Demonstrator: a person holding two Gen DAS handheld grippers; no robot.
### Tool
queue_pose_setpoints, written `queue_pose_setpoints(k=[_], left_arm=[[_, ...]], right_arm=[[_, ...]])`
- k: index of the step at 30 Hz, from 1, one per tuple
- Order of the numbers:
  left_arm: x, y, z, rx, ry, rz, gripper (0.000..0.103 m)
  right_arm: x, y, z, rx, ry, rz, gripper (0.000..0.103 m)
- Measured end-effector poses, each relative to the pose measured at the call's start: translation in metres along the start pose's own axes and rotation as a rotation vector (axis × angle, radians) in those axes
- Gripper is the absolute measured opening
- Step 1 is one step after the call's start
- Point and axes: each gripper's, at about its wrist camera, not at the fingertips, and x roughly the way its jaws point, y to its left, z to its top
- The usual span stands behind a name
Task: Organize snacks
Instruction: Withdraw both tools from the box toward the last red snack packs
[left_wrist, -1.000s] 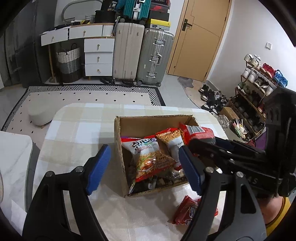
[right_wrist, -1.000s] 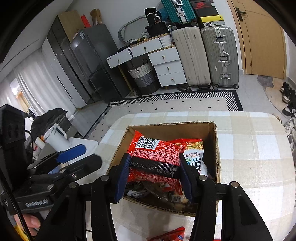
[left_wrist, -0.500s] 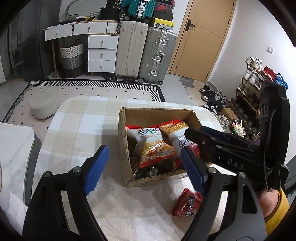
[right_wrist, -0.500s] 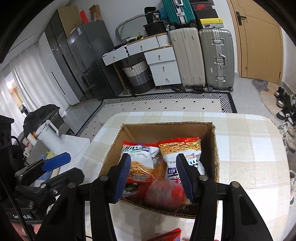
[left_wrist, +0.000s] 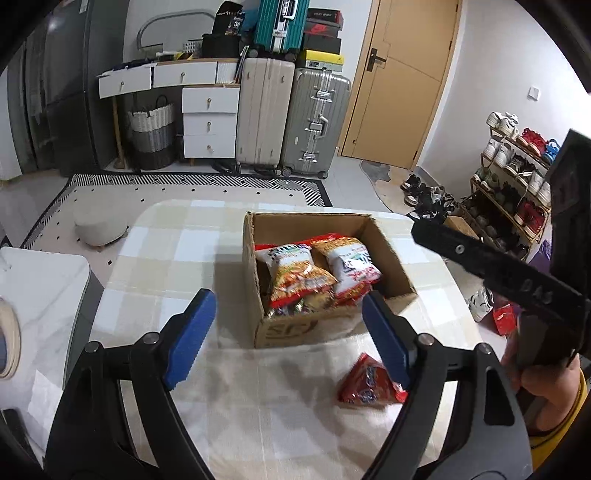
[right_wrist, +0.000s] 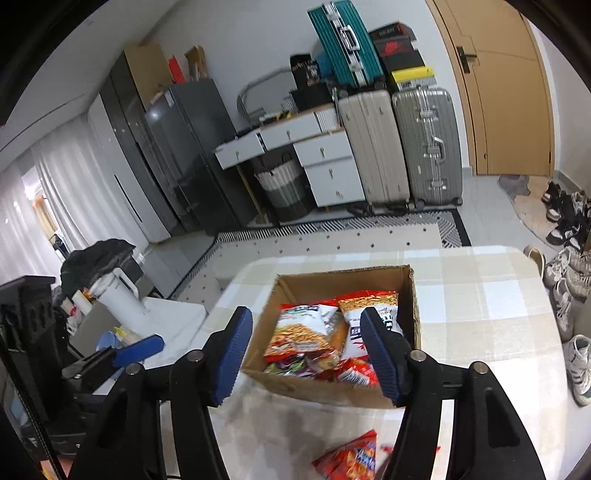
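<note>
Partly hidden behind the empty, just-widened right tool, a red packet is cut off.

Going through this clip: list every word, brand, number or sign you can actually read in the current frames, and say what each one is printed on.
"DAS", embossed and seen upside down, on the black body of the right gripper.
"SF", partly cut off, on the front wall of the cardboard box.
"30" on the black bag atop the drawers.
Print on the snack bags, on the red packet on the table and on the shoe boxes: too small or blurred to read.
</note>
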Motion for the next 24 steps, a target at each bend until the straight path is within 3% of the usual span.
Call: queue_pose_setpoints(k=[6,17,23,24], left_arm=[[-0.042,-0.014,-0.021,0.008,-0.027,-0.005,0.081],[-0.122,-0.028,-0.074,0.005,-0.089,-0.027,0.084],[-0.172,-0.037,-0.114,0.014,-0.144,-0.038,0.093],[-0.179,-0.039,-0.120,0.022,-0.154,-0.042,0.101]], right_arm=[[-0.058,0.020,-0.017,-0.017,-0.075,0.017,0.076],[-0.167,0.059,-0.073,-0.053,-0.224,0.047,0.090],[-0.216,0.072,-0.115,-0.057,-0.303,0.026,0.100],[-0.220,0.072,-0.121,-0.059,-0.302,0.026,0.100]])
